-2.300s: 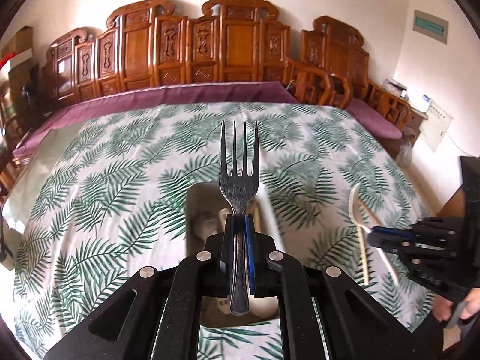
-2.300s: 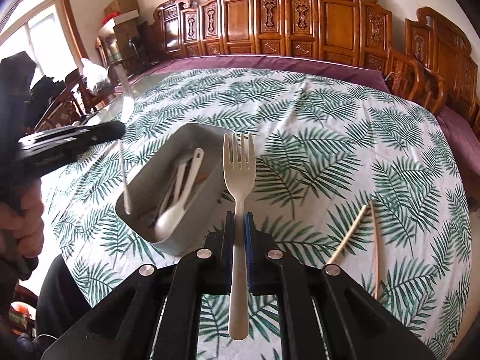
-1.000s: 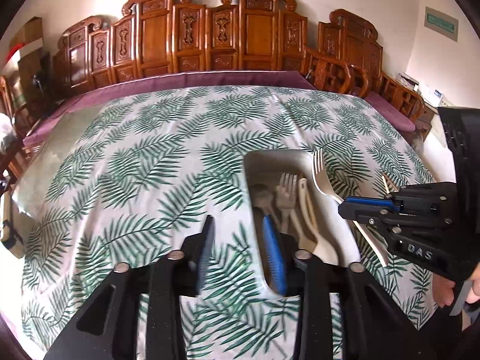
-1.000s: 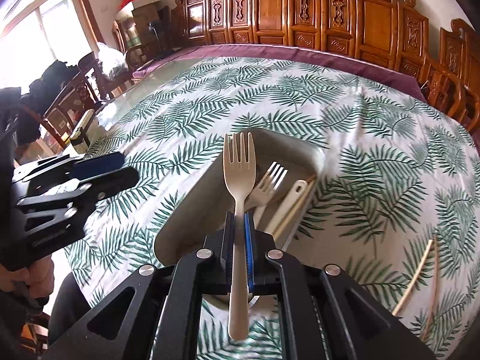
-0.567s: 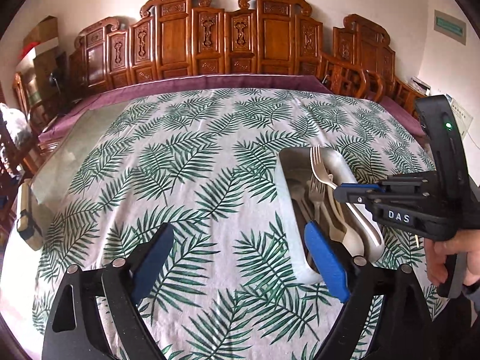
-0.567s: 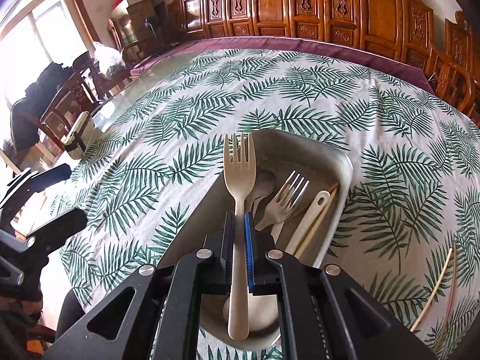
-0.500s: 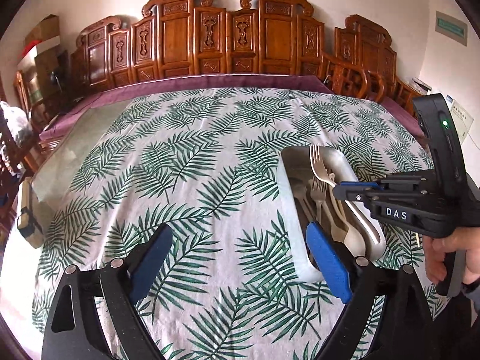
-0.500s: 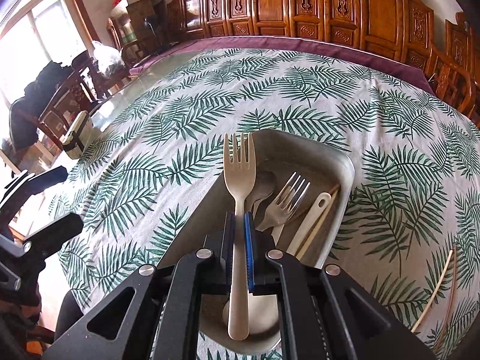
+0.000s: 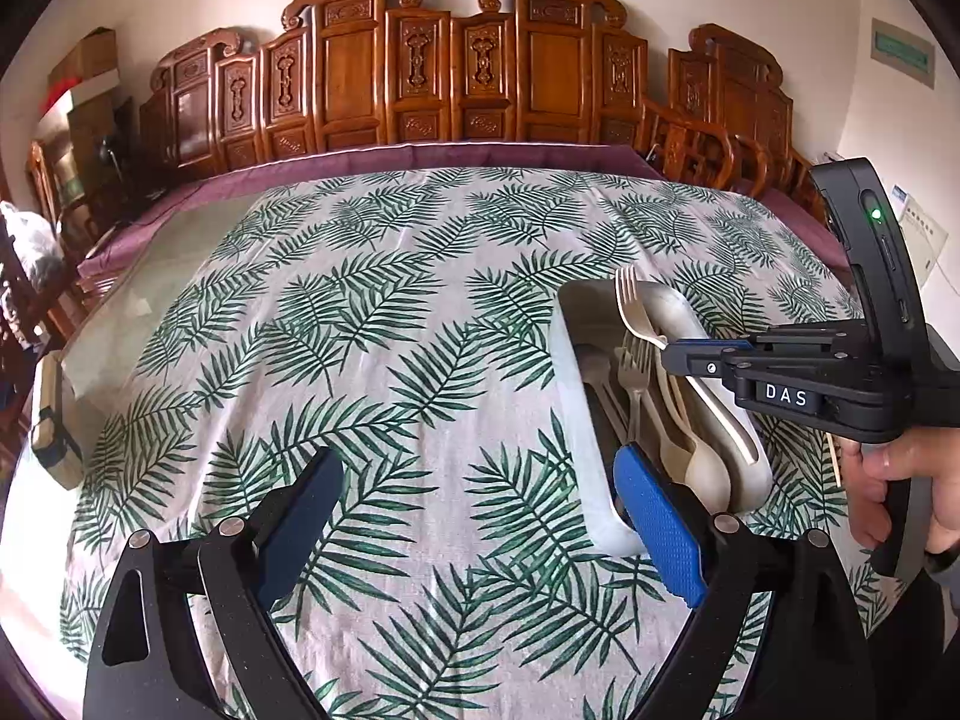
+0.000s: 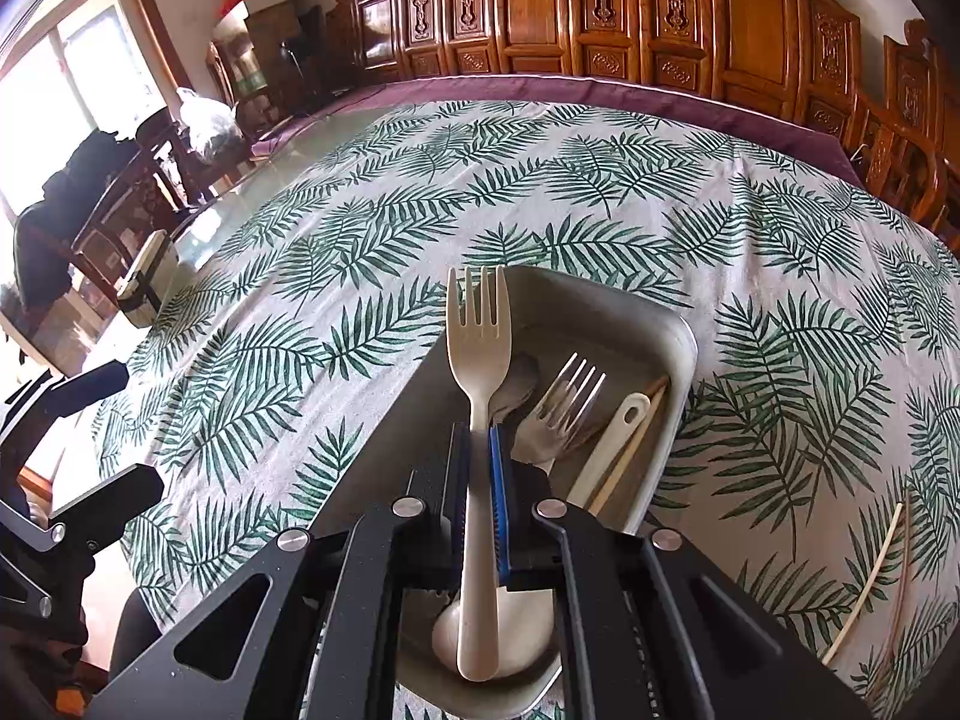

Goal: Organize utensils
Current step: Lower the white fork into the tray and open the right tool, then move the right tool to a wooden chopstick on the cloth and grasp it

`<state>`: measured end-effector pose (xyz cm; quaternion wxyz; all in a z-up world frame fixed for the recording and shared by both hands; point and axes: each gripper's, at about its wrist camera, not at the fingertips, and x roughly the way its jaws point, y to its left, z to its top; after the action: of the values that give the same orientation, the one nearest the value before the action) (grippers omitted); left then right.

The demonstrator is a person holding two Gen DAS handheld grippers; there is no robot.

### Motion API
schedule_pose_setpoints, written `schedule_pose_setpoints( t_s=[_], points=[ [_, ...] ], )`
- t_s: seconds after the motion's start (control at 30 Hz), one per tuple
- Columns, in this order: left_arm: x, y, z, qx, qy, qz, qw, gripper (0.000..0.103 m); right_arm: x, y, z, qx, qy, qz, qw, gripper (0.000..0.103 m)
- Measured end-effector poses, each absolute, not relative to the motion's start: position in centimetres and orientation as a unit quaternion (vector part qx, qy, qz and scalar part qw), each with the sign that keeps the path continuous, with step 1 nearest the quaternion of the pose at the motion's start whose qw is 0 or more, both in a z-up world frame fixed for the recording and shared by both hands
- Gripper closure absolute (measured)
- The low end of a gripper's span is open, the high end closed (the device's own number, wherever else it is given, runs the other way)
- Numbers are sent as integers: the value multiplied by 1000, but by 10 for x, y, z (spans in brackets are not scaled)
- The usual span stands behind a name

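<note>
- The right gripper [image 10: 479,480] has its fingers pinching the handle of a cream fork [image 10: 477,360], tines pointing away and up — it hangs over the tray [image 10: 678,372].
- In the left wrist view the same fork [image 9: 639,318] sits tilted in the right gripper [image 9: 690,357] above the tray [image 9: 576,420], a hand [image 9: 906,486] on the grip.
- The left gripper [image 9: 480,522] has its fingers spread wide with nothing between them; one blue pad [image 9: 657,531] stands in front of the tray's near left corner.
- Inside the tray lie a metal fork [image 10: 561,408], a metal spoon [image 10: 516,387], a cream spoon [image 10: 600,456] and a chopstick [image 10: 630,450].
- Two more chopsticks [image 10: 870,582] lie on the worktop [image 10: 372,240] to the right of the tray, apart from it.
- The worktop wears a palm-leaf cloth — carved wooden chairs [image 9: 468,72] line its far edge.
</note>
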<state>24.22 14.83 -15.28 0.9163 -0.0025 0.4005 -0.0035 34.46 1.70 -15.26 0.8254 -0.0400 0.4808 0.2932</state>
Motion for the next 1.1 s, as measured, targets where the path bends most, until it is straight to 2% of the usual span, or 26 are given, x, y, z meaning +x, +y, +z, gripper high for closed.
schedule_pose_setpoints(
  t_s=[0.07,0.43,0.87,1.1],
  points=[
    [242,145,-153,-2,401,-6,916,15,343,15,-152,-40,480,294,826,80],
    [241,120,-151,8,401,-26,915,15,321,-26,-147,-44,466,290,835,80],
    [246,54,-150,24,401,-80,912,15,286,-171,-138,-19,461,213,861,80],
    [251,16,-145,35,397,-106,911,15,287,-239,-152,-19,474,166,865,80]
  ],
)
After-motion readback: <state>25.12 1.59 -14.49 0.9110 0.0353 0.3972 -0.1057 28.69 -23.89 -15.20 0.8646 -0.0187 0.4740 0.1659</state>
